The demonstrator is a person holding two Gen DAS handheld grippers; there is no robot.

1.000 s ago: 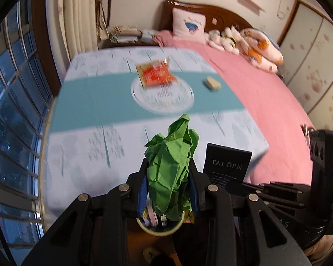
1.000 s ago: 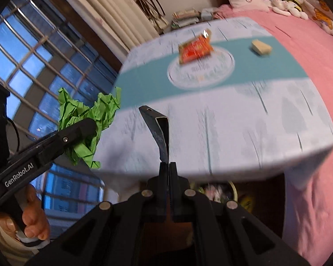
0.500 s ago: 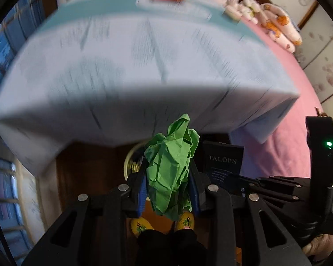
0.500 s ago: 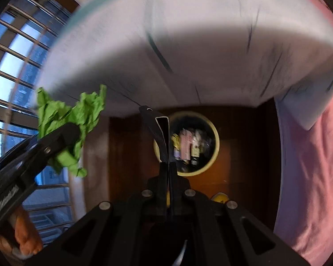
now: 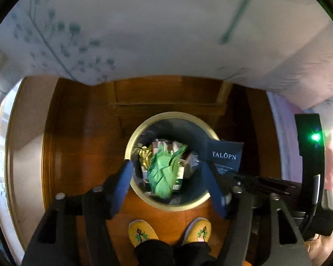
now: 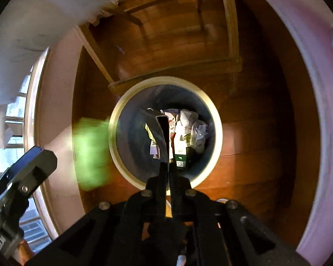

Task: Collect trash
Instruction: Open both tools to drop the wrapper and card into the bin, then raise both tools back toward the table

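A round trash bin with a pale rim (image 5: pixel 131 137) stands on the wooden floor, holding cartons and wrappers. My left gripper (image 5: pixel 168 173) is open above it. The crumpled green paper (image 5: pixel 164 173) is free between the blue pads, falling over the bin. In the right wrist view it is a green blur (image 6: pixel 91 150) left of the bin rim (image 6: pixel 113 119). My right gripper (image 6: pixel 167 164) is shut on a flat dark box (image 6: pixel 159 130), held over the bin. The same box, marked TALOPN (image 5: pixel 224 157), shows at the bin's right edge in the left wrist view.
The tablecloth (image 5: pixel 166 28) hangs over the table edge above the bin. A wooden table frame (image 6: pixel 171 44) stands behind the bin. My yellow slippers (image 5: pixel 142 232) are just in front of it. Pink bedding (image 6: pixel 317 88) is at the right.
Both grippers swung down from the tabletop to above the floor bin. My left gripper opened and let go of the green paper. The right gripper still holds the dark box.
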